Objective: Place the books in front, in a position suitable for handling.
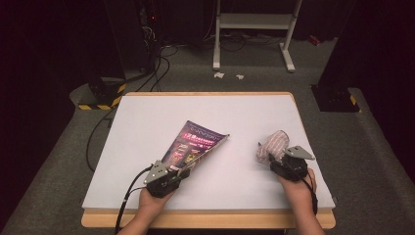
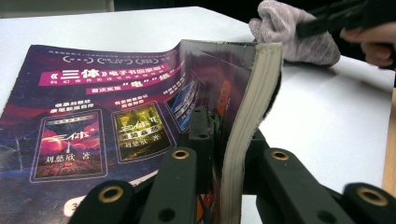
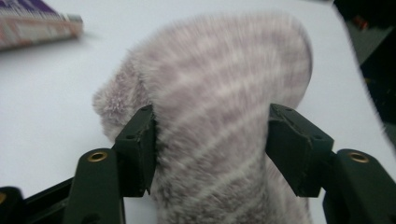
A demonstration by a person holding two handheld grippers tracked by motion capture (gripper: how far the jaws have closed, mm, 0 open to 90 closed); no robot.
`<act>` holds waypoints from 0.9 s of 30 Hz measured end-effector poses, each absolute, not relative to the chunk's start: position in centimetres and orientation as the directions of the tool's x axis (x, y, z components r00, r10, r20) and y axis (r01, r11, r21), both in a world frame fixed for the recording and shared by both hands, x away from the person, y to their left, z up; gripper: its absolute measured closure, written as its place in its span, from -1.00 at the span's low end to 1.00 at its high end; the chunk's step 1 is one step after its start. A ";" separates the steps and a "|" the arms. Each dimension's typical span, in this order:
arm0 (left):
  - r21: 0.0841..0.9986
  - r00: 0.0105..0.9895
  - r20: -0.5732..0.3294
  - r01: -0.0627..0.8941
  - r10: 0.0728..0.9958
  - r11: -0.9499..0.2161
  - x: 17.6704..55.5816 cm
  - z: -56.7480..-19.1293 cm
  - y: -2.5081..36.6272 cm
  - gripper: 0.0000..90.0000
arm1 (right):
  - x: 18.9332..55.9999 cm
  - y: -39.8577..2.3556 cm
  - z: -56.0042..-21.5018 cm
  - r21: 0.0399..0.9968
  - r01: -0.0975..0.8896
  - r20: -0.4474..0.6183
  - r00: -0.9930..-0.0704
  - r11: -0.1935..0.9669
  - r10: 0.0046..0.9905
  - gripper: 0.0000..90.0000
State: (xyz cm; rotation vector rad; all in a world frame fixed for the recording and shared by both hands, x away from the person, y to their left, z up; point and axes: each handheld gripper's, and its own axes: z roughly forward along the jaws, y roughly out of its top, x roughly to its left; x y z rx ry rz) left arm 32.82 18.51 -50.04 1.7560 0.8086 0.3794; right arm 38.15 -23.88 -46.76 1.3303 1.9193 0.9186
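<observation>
Purple book (image 2: 93, 116), one, clamped in left claw (image 2: 224, 154), one fuzzy sock (image 3: 219, 116) between right claw's (image 3: 210, 154) parted jaws

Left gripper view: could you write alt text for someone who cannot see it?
A black gripper is clamped on the edge of a paperback book, curling its purple cover with Chinese text up off a white table. Behind it, a fuzzy pale striped sock lies by the other gripper and a hand.

Your two handheld grippers: matched black units.
Your left gripper (image 1: 180, 172) and right gripper (image 1: 272, 157) each carry a grey three-cornered plate, brass-ringed screw holes along black jaws, and a trailing black cable.
</observation>
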 end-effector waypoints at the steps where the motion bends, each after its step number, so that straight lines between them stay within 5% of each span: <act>1: 0.931 0.715 -0.140 0.331 0.685 -0.154 32.8 -50.0 18.5 0.78 | 38.0 -23.7 -46.2 0.831 0.499 -0.103 -0.299 0.247 0.949 -0.21; 7: 0.931 0.715 -0.141 0.331 0.684 -0.154 32.8 -50.0 18.5 0.78 | 36.8 -21.6 -43.0 0.887 0.397 -0.097 -0.337 0.235 0.937 -0.24; 16: 0.930 0.719 -0.143 0.333 0.681 -0.156 32.8 -50.0 18.5 0.77 | 35.4 -10.4 -43.7 0.880 0.322 -0.090 -0.609 0.350 0.788 -0.23; 27: 0.917 0.746 -0.141 0.347 0.650 -0.199 32.9 -49.7 18.7 0.55 | 37.8 -5.2 -47.4 0.834 0.408 -0.016 -0.655 0.371 0.756 -0.18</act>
